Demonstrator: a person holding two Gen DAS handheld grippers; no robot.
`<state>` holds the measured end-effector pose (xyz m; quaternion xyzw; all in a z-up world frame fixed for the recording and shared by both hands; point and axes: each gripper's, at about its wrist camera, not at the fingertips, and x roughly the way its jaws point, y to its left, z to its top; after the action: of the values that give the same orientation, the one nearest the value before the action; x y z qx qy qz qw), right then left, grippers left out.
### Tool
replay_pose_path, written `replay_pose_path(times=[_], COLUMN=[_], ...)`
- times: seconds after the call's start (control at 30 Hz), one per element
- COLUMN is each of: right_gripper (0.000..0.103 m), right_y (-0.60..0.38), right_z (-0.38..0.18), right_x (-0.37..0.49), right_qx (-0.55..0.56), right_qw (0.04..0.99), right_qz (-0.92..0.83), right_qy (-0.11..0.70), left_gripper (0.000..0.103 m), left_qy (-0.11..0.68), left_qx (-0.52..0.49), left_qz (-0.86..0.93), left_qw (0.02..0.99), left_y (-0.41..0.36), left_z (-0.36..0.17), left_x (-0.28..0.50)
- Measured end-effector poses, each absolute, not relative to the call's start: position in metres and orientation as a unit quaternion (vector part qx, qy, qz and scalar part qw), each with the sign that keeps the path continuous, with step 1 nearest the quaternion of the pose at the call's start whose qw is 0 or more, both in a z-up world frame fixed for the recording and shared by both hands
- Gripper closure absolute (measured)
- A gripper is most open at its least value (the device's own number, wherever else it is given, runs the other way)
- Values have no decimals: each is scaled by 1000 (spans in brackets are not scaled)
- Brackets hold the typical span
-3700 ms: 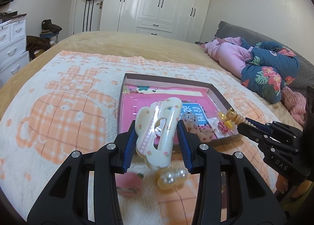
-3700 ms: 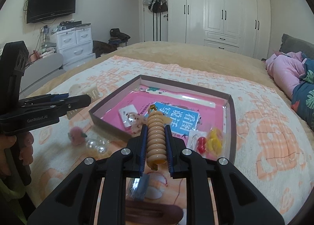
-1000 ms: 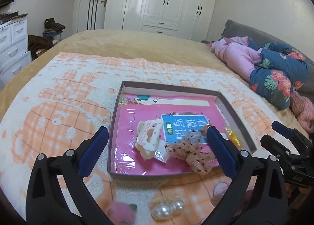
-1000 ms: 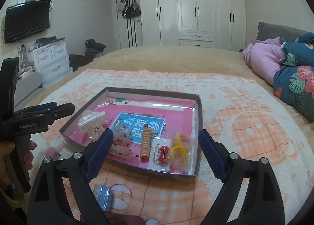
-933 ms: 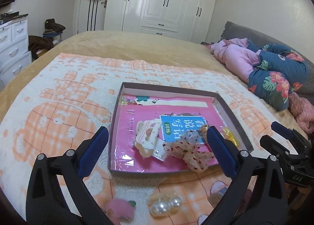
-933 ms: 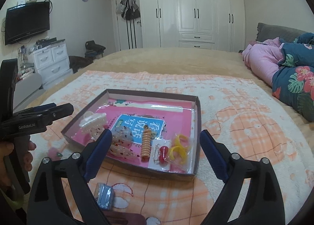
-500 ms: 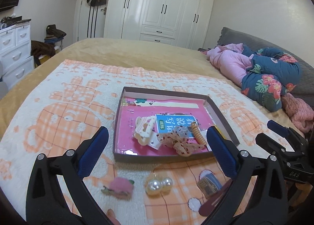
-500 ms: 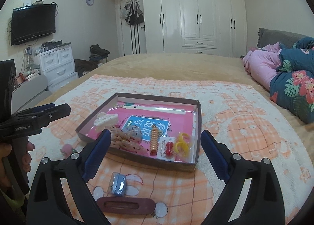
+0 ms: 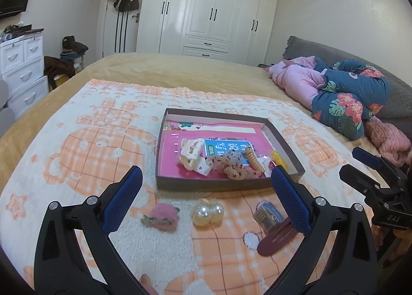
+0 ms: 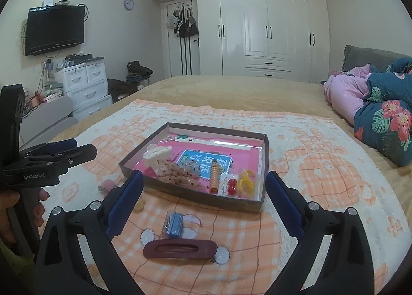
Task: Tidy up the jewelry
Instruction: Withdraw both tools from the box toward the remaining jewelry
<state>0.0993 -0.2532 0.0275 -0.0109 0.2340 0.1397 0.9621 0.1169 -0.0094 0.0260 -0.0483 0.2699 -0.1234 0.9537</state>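
Box: shallow brown cardboard tray [image 9: 226,187] sat on the orange-and-white blanket [image 9: 85,156] on the bed, pink liner inside with a blue printed card on it.
In the box: cream claw clip [image 9: 190,156] at the left, spotted scrunchie [image 9: 233,165] in the middle, orange spiral hair tie [image 9: 253,161] right of that, then a small packet with red beads [image 10: 230,183] and some yellow rings [image 10: 247,178] in the near right corner.
Outside the box: four things were lying on the blanket in front of it. Fuzzy pink clip [image 9: 161,217] on the left, pearl bauble clip [image 9: 207,214] just beside it, little blue clip [image 10: 174,224] further right, and the long maroon barrette [image 10: 180,249] nearest the camera, just in front of the blue one.
Left gripper [image 9: 204,198]: blue-padded fingers [image 9: 123,198] spread wide apart, nothing between them, hovering above the blanket short of the box, pink and pearl pieces showing in the gap.
Right gripper [image 10: 204,199]: same deal, fingers [image 10: 282,201] splayed and holding nothing, blue clip and barrette lying below the gap.
Hand [image 10: 15,212]: seen from the right camera wrapped around the left gripper's handle.
Background: white wardrobes, wall TV, pink and floral bedding bundled at the right side of the bed.
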Motion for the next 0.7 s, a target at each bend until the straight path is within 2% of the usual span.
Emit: replay_pose_path(times=[0.7], right_gripper=[10], right_y=[-240], right_z=[1], right_x=[78], right_qx=[-34], right_qw=[950], right_qz=[161], right_qy=[265], left_gripper=[11], left_qy=[286], left_qx=[-39], left_qz=[-102], left_qw=[952], left_y=[5], left_z=[9], left_x=[83])
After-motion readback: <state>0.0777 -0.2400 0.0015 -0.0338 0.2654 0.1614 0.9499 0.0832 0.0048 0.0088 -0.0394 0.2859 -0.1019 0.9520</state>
